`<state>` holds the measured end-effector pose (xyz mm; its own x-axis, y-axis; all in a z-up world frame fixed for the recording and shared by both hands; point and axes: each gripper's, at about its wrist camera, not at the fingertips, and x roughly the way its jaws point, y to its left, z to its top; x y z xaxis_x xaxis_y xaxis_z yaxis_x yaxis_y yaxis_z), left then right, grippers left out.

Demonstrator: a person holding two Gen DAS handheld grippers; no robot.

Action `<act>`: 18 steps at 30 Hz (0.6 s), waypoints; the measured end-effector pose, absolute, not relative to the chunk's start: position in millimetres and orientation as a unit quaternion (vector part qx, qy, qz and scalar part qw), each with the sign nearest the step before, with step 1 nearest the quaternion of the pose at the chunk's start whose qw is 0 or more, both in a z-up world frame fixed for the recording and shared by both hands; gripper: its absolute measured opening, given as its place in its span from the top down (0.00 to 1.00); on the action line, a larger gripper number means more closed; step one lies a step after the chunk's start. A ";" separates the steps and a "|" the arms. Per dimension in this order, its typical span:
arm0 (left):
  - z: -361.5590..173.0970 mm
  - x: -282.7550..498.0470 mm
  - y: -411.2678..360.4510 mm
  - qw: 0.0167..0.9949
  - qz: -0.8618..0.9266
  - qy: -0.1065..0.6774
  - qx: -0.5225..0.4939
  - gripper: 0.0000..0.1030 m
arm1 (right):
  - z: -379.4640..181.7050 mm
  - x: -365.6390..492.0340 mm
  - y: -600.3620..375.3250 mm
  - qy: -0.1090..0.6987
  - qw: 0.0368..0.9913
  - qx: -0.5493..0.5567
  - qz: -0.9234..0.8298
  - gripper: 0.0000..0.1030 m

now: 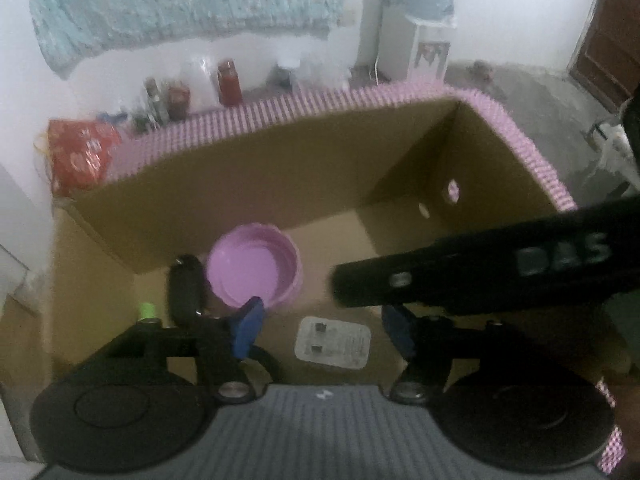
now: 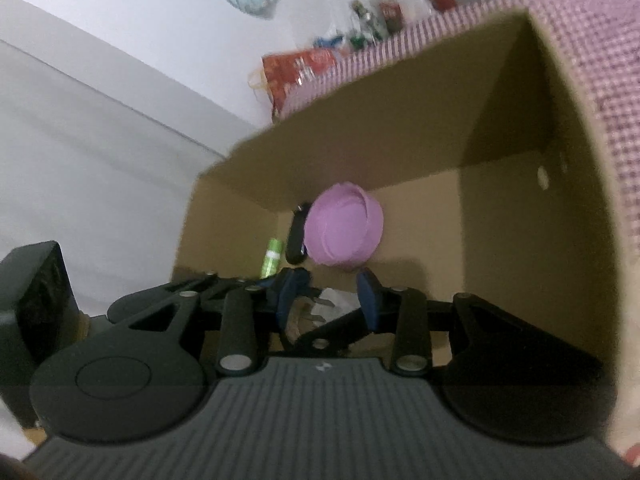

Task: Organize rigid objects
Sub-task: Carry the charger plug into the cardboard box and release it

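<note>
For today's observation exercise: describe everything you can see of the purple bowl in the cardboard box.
The purple bowl is a small round dish of smooth lilac plastic, as it looks, with a ridged outer wall. It lies inside the cardboard box, tipped so its empty inside faces the cameras. A black object lies against its left side. No gripper pad touches it as far as can be seen.

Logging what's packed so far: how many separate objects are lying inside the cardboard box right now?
4. A round purple plastic lid at the middle, a black oblong object touching its left side, a green cylinder further left, and a white labelled packet nearest the camera. Others may be hidden behind the grippers.
</note>
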<state>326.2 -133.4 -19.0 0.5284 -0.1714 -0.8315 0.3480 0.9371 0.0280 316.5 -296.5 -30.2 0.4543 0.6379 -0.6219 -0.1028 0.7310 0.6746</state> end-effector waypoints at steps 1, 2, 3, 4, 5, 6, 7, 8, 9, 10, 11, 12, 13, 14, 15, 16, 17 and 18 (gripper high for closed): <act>-13.1 322.2 -131.5 0.873 -0.148 0.455 0.094 0.29 | -24.8 310.6 -299.6 0.460 0.808 0.285 0.231 0.65; -4.8 315.3 -128.5 0.879 -0.148 0.443 0.090 0.28 | -17.7 301.9 -303.7 0.448 0.814 0.285 0.233 0.65; 3.2 308.0 -125.8 0.885 -0.148 0.433 0.088 0.27 | -10.7 292.6 -308.2 0.436 0.820 0.286 0.234 0.65; 10.6 301.4 -124.4 0.890 -0.148 0.423 0.086 0.25 | -5.0 285.0 -313.2 0.427 0.825 0.287 0.235 0.64; 18.1 295.3 -124.4 0.894 -0.148 0.414 0.084 0.23 | 2.1 275.1 -319.1 0.415 0.830 0.289 0.236 0.64; 27.0 285.6 -121.4 0.900 -0.146 0.403 0.081 0.22 | 7.7 264.3 -324.1 0.403 0.835 0.290 0.237 0.63; 34.5 277.6 -120.1 0.904 -0.147 0.394 0.078 0.21 | 13.8 252.4 -329.8 0.391 0.839 0.293 0.238 0.62; 42.0 268.2 -118.2 0.908 -0.150 0.385 0.073 0.20 | 19.6 239.7 -335.9 0.380 0.844 0.295 0.239 0.62; 49.7 259.2 -115.6 0.912 -0.153 0.376 0.067 0.20 | 24.9 226.7 -341.9 0.368 0.848 0.298 0.240 0.61; 55.6 250.5 -113.0 0.915 -0.157 0.368 0.061 0.19 | 29.6 215.3 -346.6 0.358 0.851 0.299 0.240 0.61; 60.1 241.4 -110.9 0.918 -0.160 0.360 0.053 0.17 | 33.6 203.7 -351.1 0.348 0.855 0.300 0.240 0.61; 65.5 228.8 -108.0 0.921 -0.163 0.350 0.044 0.17 | 37.4 190.7 -355.6 0.338 0.860 0.299 0.240 0.60; 67.9 218.9 -106.1 0.924 -0.167 0.342 0.036 0.16 | 40.3 180.6 -359.4 0.331 0.863 0.297 0.240 0.60; 70.1 207.3 -102.9 0.926 -0.170 0.335 0.031 0.15 | 43.2 168.4 -362.4 0.323 0.867 0.294 0.239 0.60; 71.5 195.4 -101.0 0.929 -0.170 0.326 0.025 0.15 | 45.0 157.1 -364.6 0.317 0.871 0.291 0.238 0.59; 71.8 184.8 -98.4 0.932 -0.172 0.317 0.021 0.14 | 46.2 146.6 -367.0 0.313 0.874 0.287 0.237 0.58; 70.1 172.8 -95.5 0.934 -0.174 0.312 0.016 0.12 | 46.0 135.1 -367.8 0.309 0.878 0.283 0.233 0.58; 67.9 164.4 -92.1 0.935 -0.175 0.308 0.011 0.12 | 43.7 126.9 -367.1 0.307 0.880 0.279 0.232 0.57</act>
